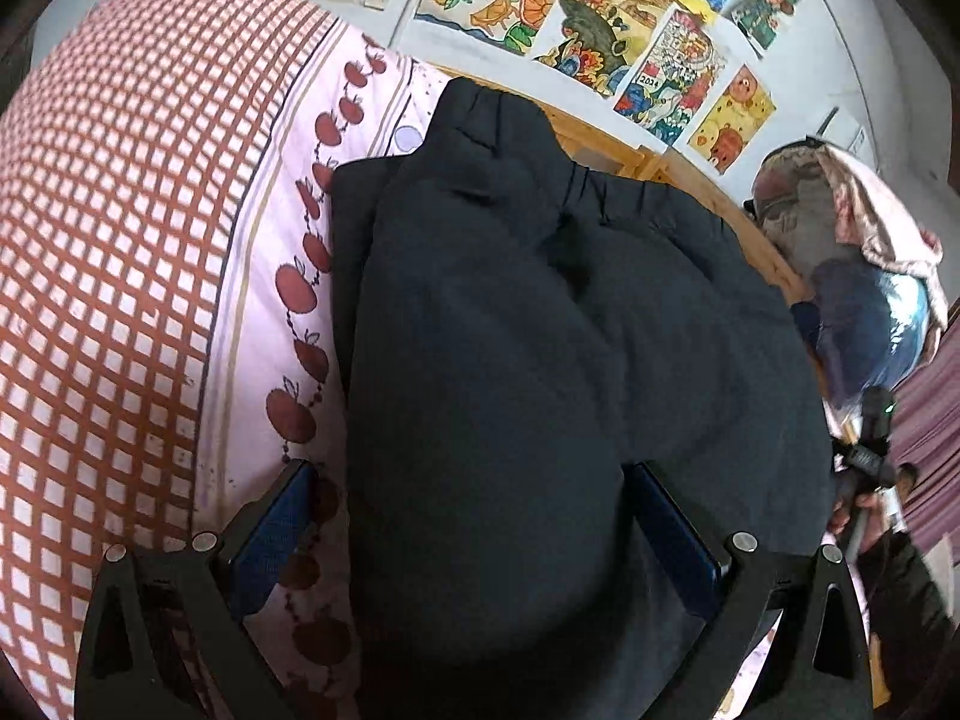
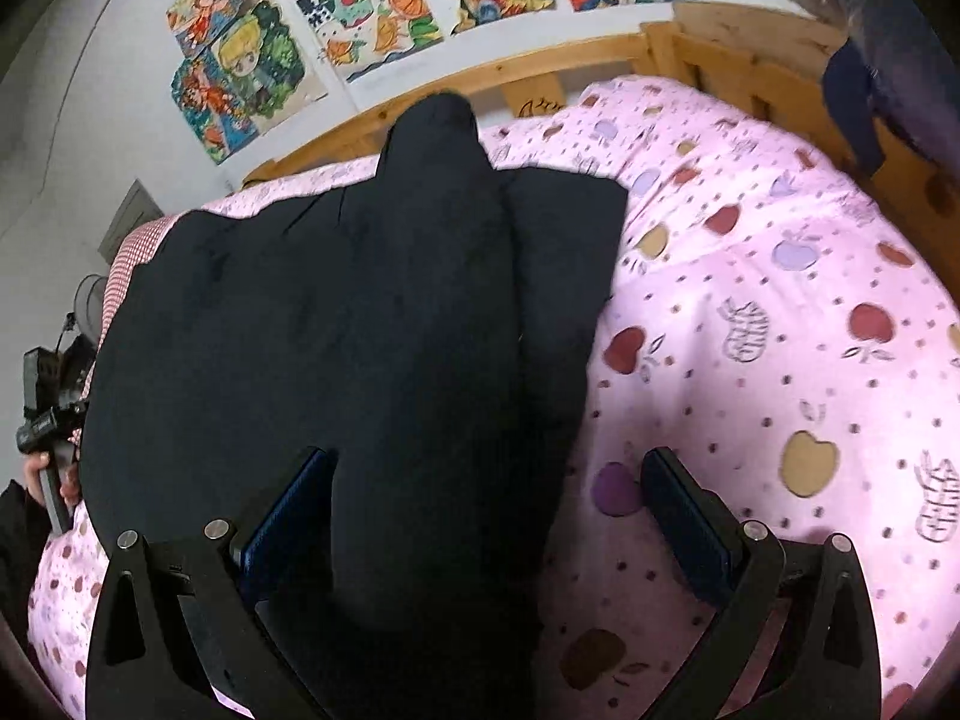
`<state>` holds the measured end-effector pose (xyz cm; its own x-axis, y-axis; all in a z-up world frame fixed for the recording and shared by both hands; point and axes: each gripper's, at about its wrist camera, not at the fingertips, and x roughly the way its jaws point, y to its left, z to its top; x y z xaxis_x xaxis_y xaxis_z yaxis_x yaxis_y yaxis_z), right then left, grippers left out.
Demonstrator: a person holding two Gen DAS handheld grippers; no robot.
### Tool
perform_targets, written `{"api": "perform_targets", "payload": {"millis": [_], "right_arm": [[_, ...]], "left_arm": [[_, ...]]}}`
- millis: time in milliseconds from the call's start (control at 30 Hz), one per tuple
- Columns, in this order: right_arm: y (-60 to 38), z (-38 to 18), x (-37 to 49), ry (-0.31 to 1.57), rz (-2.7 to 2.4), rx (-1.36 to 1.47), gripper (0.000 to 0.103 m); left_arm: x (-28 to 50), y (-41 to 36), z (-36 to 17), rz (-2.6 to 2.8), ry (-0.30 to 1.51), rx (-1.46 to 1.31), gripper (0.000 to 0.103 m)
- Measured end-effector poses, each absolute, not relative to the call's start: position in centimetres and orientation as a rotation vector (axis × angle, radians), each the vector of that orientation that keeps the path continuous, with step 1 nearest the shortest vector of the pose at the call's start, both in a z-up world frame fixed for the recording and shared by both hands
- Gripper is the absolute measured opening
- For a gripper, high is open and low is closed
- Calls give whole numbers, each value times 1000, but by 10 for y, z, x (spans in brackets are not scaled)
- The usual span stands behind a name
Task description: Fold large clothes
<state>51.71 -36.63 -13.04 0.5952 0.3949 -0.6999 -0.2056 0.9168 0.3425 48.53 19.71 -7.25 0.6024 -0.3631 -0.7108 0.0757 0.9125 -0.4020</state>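
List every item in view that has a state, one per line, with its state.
dark trousers: partly folded, lying on the bed, elastic waistband toward the wooden rail
left gripper: open, fingers either side of the trousers' near end
right gripper: open, over the trousers' near edge
pink apple-print bedsheet: spread, lightly rumpled
red checked cover: spread beside the trousers
clothes pile: heaped, unfolded, at the bed's end

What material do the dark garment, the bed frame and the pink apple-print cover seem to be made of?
Dark navy garment: looks like a matte woven cloth, since it shows soft creases and a gathered elastic waistband. The fibre is unclear.
Light bed frame: unpainted wood, judging by its visible grain and knots.
Pink apple-print cover: probably a soft printed cotton-like fabric, as it is dull and gently puffed.
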Motion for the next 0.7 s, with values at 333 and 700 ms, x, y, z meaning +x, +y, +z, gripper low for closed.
{"api": "perform_targets", "payload": {"millis": [333,700], "right_arm": [[-358,-140,535,973,441,305,102],[-347,-166,528,951,452,322,102]], "left_arm": [[496,218,-87,-346,919,-492,103],[496,216,-104,-383,942,-530,103]]}}
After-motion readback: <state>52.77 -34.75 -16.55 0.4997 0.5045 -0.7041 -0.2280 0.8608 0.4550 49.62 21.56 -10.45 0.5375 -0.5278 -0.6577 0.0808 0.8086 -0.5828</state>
